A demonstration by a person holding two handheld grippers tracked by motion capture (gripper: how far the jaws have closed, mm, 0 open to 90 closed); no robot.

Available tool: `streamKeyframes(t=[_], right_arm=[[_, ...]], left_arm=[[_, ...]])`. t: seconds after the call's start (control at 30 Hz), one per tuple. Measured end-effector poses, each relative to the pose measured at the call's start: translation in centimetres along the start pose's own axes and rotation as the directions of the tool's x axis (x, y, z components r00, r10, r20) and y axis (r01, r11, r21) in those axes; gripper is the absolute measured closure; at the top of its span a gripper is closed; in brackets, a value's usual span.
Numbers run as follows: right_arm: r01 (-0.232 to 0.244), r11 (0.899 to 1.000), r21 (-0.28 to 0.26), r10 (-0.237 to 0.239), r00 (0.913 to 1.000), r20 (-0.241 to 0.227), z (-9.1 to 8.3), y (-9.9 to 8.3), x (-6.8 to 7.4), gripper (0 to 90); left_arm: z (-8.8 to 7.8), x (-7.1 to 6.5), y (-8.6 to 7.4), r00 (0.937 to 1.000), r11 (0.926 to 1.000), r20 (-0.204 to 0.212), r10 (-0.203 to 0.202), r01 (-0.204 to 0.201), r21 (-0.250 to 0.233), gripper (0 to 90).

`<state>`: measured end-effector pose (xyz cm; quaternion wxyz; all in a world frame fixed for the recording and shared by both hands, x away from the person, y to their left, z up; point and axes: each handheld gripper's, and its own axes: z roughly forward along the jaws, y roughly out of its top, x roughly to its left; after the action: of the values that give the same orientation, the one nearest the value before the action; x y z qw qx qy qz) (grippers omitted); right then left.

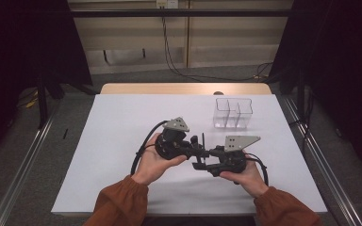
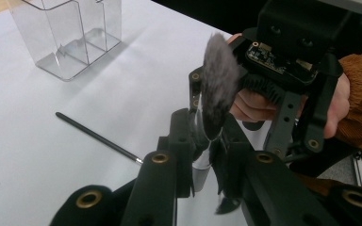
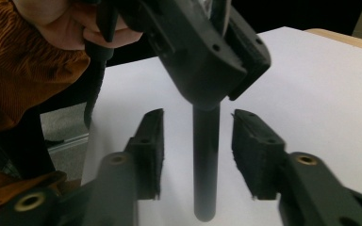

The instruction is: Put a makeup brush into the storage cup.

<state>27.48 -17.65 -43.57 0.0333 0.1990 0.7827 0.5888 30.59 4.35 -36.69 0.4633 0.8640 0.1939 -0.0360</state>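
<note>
We hold makeup brush (image 2: 215, 89) in left claw (image 2: 202, 141), clamped at ferrule, mid-worktop (image 1: 122, 122), bristles up. Right claw (image 3: 198, 155) jaws apart, flanking handle, not touching. Brush light, handle stiff and slick, bristles soft: grip handle, not tuft

The desk (image 1: 122, 122) is plain white, its far edge pale wood. Both claws are matt black — the left claw (image 2: 207, 141) with brass-coloured rivets, the right claw (image 3: 198, 155) likewise. The makeup brush (image 2: 219, 89) has a grey, fluffy head, a silver collar and a black handle. A thin black stick (image 2: 96, 136) lies on the white. The organiser (image 1: 233, 113) is clear plastic — colourless. The sleeves (image 1: 122, 205) are rust-orange corduroy.
</note>
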Motion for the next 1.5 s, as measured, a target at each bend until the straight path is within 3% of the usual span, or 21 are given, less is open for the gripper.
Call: streamKeyframes(t=[0.27,0.73,0.83,1.13,1.27,1.43,1.5], right_arm=[[-0.019,1.0,-0.018,0.019,0.9998,-0.004,-0.2,-0.1,-0.1,79.3],[-0.02,1.0,-0.011,0.02,0.9997,0.015,-0.2,-0.2,-0.1,80.2],[-0.02,1.0,-0.011,0.02,0.9995,0.024,-0.3,-0.2,-0.1,80.2],[-0.022,1.0,-0.018,0.023,0.9983,0.054,-0.8,-0.3,-0.4,80.2],[-0.022,1.0,-0.022,0.024,0.9976,0.066,-1.0,-0.2,-0.6,80.2],[-0.029,0.999,-0.029,0.031,0.9961,0.083,-1.3,-0.2,-0.8,80.2],[-0.031,0.999,-0.034,0.033,0.9955,0.088,-1.4,-0.2,-0.8,80.2]], left_arm=[[0.1,-0.1,-0.1,1.0,1.0,0.007,0.001,-0.001,-0.006,79.4],[0.3,0.3,-0.5,0.9998,0.9994,0.021,-0.004,0.004,-0.034,77.9],[0.3,0.3,-0.5,0.9997,0.9989,0.026,0.002,-0.001,-0.048,72.0],[0.0,0.4,-0.7,0.9993,0.9963,-0.037,0.009,-0.013,-0.085,51.5],[-0.5,0.5,-0.9,0.9994,0.9952,-0.035,-0.005,0.002,-0.097,40.3],[-1.6,0.8,-1.5,0.9959,0.9922,-0.087,-0.024,0.013,-0.124,27.6],[-2.0,1.0,-1.7,0.9913,0.9901,-0.128,-0.03,0.012,-0.14,21.3]])
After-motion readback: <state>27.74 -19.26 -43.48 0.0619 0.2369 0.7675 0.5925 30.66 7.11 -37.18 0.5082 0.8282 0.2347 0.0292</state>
